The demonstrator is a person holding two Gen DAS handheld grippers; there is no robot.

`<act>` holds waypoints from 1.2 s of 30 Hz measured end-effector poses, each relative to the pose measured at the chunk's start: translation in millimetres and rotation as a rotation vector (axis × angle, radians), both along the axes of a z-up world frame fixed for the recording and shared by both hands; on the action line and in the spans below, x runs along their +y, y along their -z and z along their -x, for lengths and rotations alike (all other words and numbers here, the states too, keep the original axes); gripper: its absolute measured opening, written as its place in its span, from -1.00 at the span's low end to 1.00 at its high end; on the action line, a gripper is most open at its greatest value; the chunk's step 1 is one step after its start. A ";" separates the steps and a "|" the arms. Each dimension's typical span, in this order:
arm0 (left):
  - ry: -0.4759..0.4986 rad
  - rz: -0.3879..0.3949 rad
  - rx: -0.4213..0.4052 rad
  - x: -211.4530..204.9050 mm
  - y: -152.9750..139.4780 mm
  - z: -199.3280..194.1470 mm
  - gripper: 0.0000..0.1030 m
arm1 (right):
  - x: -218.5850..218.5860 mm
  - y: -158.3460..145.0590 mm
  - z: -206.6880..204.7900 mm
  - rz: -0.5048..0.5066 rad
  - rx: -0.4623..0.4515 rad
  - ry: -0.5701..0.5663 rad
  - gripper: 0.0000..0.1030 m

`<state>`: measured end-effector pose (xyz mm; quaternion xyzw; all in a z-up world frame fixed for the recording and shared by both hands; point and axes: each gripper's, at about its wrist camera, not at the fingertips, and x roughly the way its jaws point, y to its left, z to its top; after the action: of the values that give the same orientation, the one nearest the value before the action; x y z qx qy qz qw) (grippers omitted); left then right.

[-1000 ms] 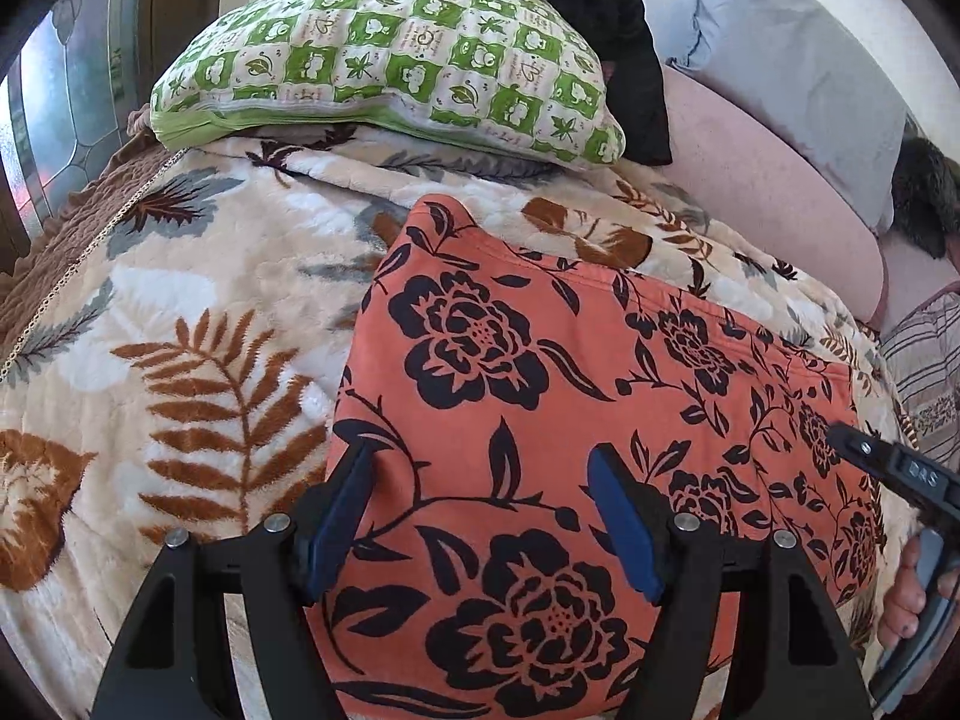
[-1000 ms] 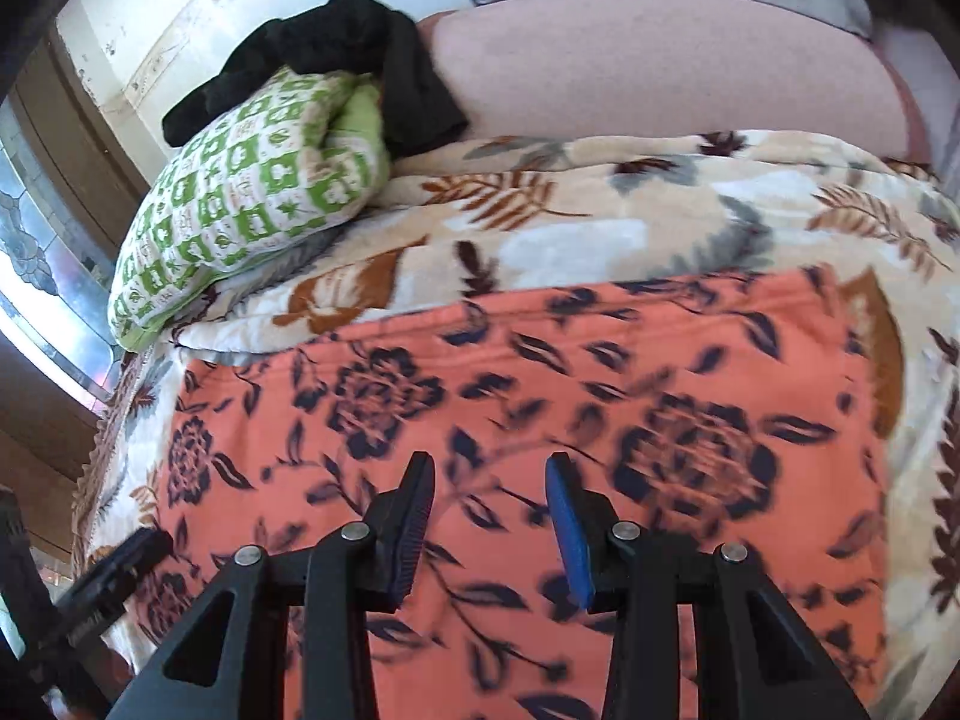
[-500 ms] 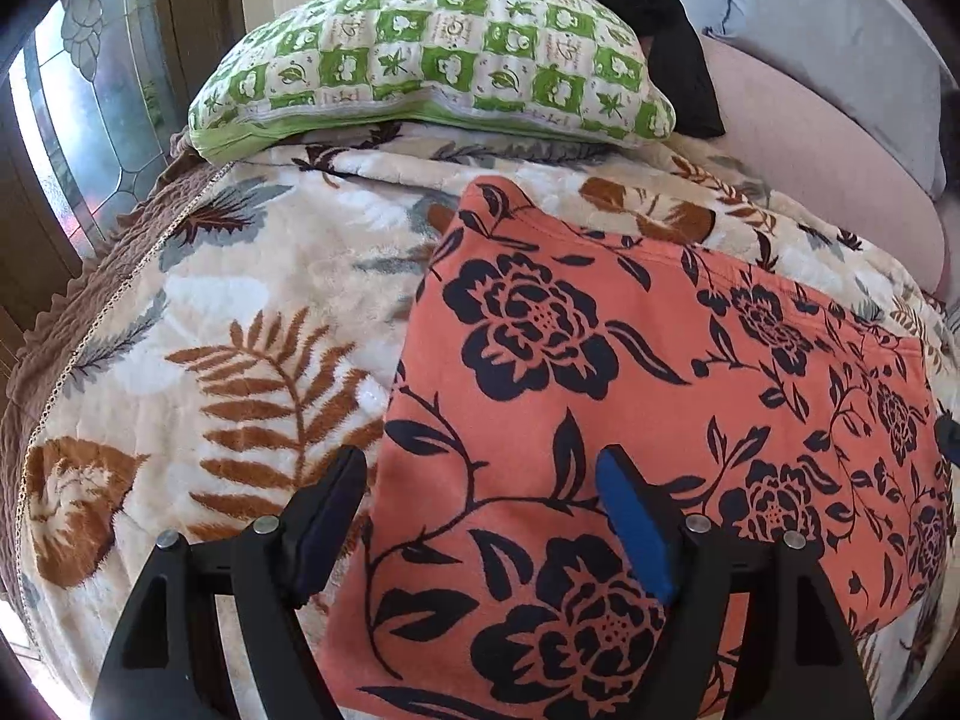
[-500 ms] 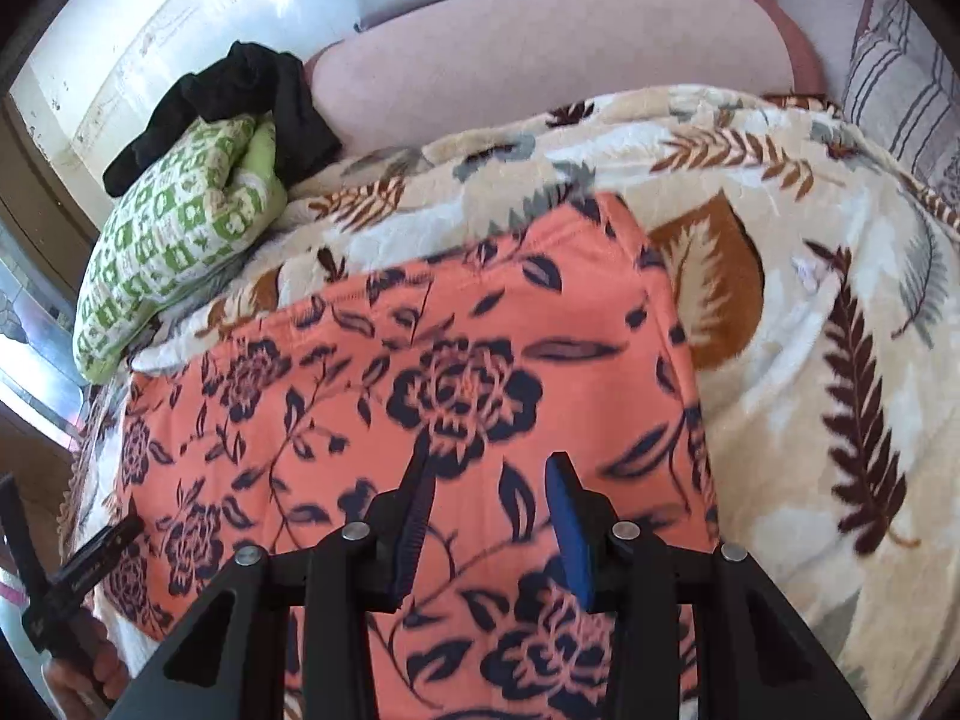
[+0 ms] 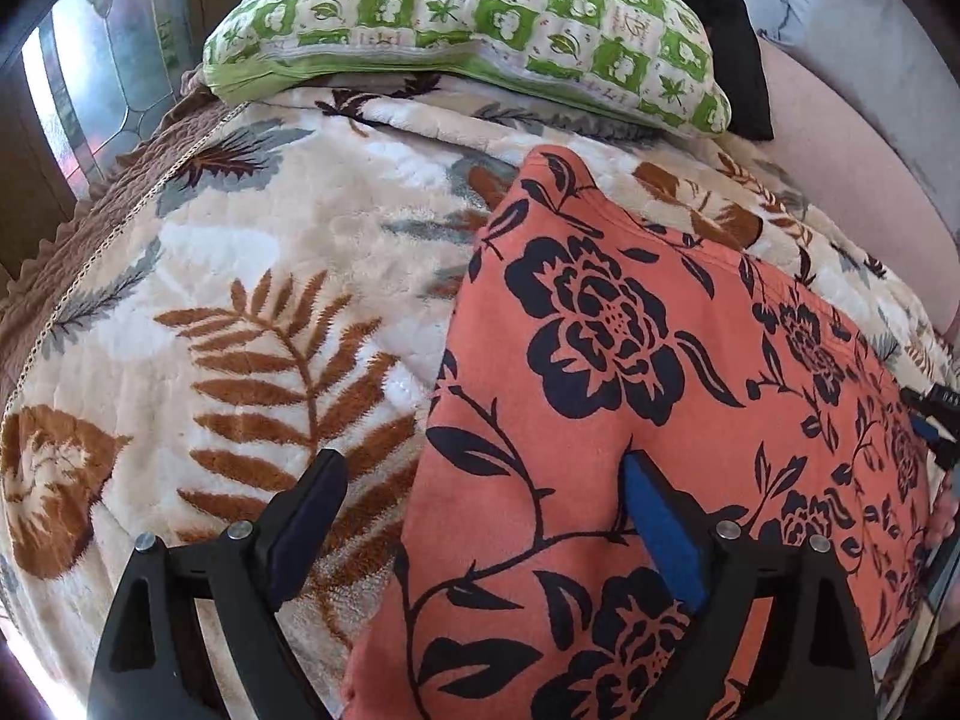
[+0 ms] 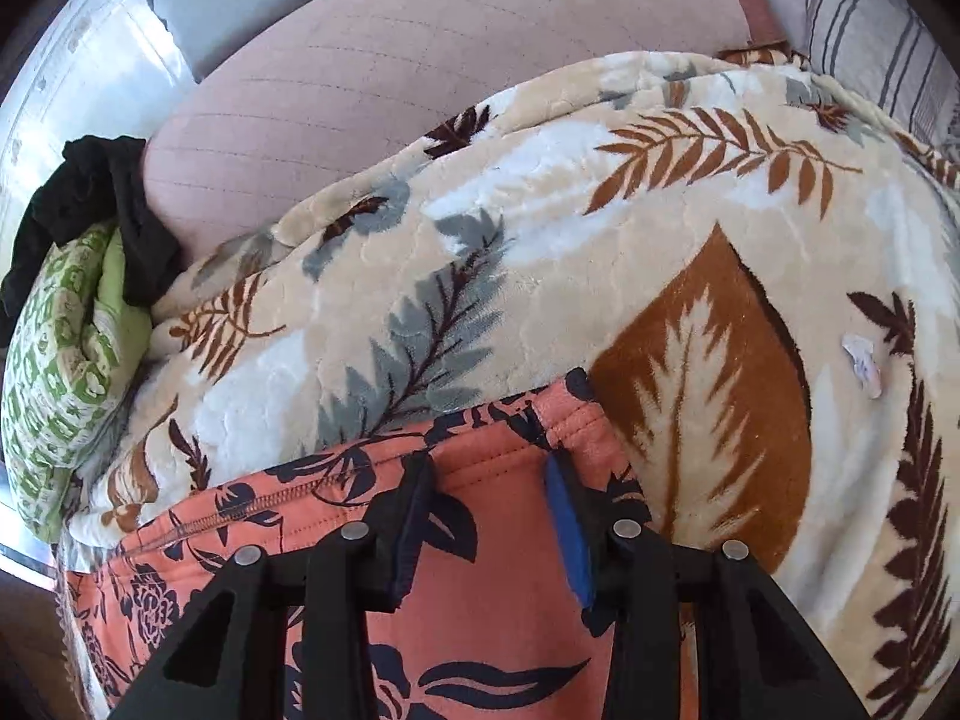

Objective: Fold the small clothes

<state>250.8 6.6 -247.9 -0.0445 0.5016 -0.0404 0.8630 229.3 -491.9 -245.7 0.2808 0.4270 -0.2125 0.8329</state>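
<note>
The left claw (image 5: 480,516) is opening wide, straddling the orange floral garment's (image 5: 660,372) side edge; the right claw (image 6: 486,504) is hovering part-open over its far hem. Beneath, the plush blanket (image 5: 252,276) is soft, so closing may pinch blanket too

Left wrist: we look steeply down, close over the orange floral garment (image 5: 630,420).
Right wrist: close above its far hem.
Shared: garment, leaf blanket (image 6: 540,240), green pillow (image 5: 468,18).
</note>
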 end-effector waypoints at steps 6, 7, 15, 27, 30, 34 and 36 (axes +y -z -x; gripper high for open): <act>-0.143 0.050 -0.115 36.1 -26.2 22.0 0.80 | 58.8 -35.5 9.0 0.009 -0.031 -0.132 0.10; -0.172 0.072 -0.103 44.3 -25.6 25.1 0.80 | 74.7 -43.5 6.9 0.013 -0.040 -0.164 0.21; -0.340 0.342 0.071 80.1 2.0 77.6 0.80 | 257.3 -96.5 -36.8 0.085 0.027 -0.583 0.42; -0.222 0.456 0.084 69.5 9.8 63.8 -0.30 | 446.2 -62.5 -122.0 0.242 0.387 -0.839 0.42; -0.231 0.490 0.092 72.8 11.9 61.0 -0.30 | 461.5 -44.0 -140.1 0.258 0.468 -0.842 0.42; -0.262 0.575 0.102 80.9 17.4 58.3 0.01 | 473.4 -16.4 -160.6 0.306 0.567 -0.807 0.42; -0.264 0.573 0.096 79.5 17.0 56.0 0.01 | 477.4 -3.0 -167.0 0.324 0.610 -0.786 0.45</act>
<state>194.9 86.2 -264.9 -0.3524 0.4997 -0.0654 0.7886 396.3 -14.6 -242.7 -0.1079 0.6852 -0.0193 0.7201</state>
